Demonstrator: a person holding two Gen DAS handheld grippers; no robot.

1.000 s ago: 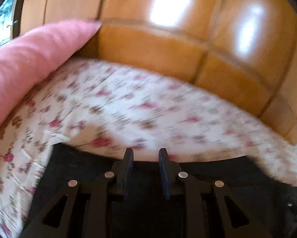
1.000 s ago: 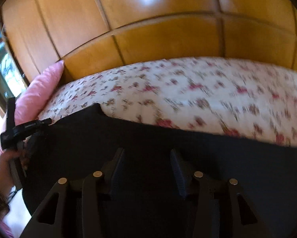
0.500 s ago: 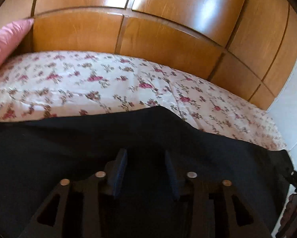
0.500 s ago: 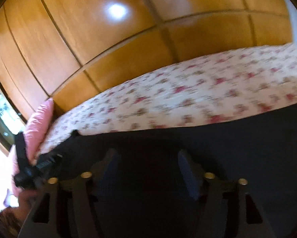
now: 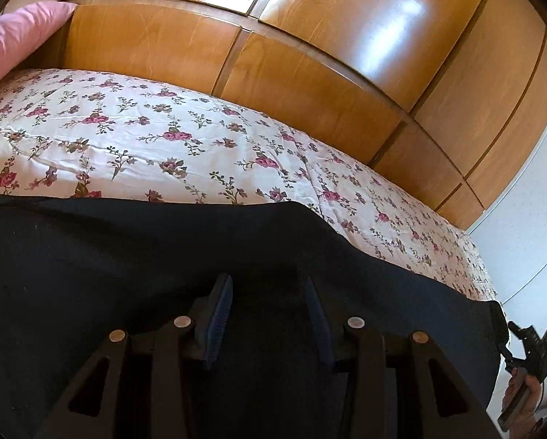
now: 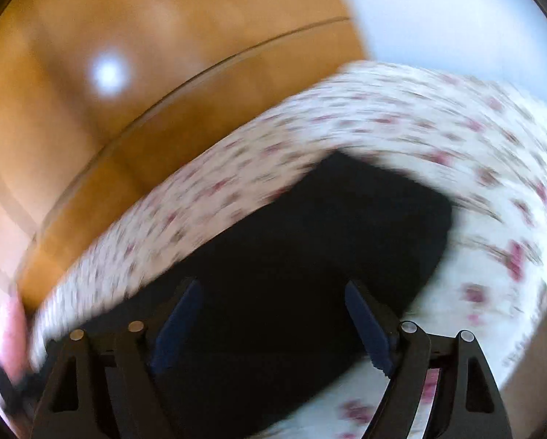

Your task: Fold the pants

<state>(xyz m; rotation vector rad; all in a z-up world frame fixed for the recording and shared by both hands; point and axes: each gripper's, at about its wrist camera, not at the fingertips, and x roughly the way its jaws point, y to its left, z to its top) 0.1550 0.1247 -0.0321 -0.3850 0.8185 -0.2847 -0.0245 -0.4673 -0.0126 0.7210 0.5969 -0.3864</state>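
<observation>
Pants, black and matte, now spread wide over the floral bedsheet, whose bare cloth runs from 9 to 2 o'clock below glossy wooden panels. Both jaws have just been opening: left hand-held gripper apart, right hand-held gripper wider, nothing clamped.

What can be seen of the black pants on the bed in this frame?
The black pants are plain, dark, soft-looking matte fabric with no visible seams or pockets. They lie spread flat on the white floral bedsheet, filling the lower part of the left wrist view. In the blurred right wrist view one rounded end shows, with sheet beyond it. Both tongs stand open above the cloth, gripping nothing.
</observation>
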